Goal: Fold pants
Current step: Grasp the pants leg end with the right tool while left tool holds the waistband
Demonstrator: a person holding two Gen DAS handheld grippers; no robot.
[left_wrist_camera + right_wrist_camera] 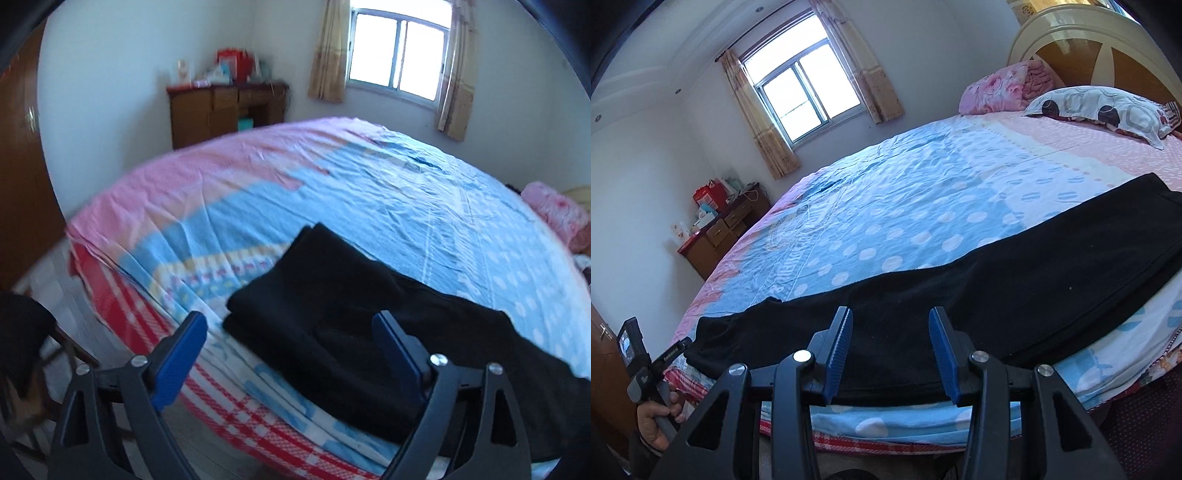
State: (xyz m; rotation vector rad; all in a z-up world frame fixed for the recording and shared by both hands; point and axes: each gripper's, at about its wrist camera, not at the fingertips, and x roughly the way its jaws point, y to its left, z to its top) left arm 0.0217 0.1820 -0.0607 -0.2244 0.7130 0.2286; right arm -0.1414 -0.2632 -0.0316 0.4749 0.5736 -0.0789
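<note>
Both grippers hang over the near edge of the bed [923, 177], empty. Our left gripper [291, 328] has its blue fingers spread wide, nothing between them; the right gripper [891, 325] is parted too, a narrower gap, gripping nothing.

Black pants [960, 288] lie stretched along the near edge of the bed, laid lengthwise, legs apparently stacked one on the other. One end runs toward the headboard end near the pillow [1108, 107]; the other end sits toward the foot corner, in front of the left gripper. In the left wrist view that end shows two layers, edges roughly aligned. We cannot tell which end is waistband and which is cuffs.

Handling, as we judge it:
- Fabric looks matte, thick, fleece-like. Soft, no stiffness; it will drape and sag wherever unsupported.
- Light enough for one pinch per end, but long, so the middle will drag on the sheet.
- Surface seems grippy rather than slick; layers may cling and shift together.
- Not fragile; a firm pinch does no harm.

Where to take hold: the two corners of one end, pinching through all layers at once, each gripper on one corner. A shallow bite risks catching only the top layer and splitting the stack.
</note>
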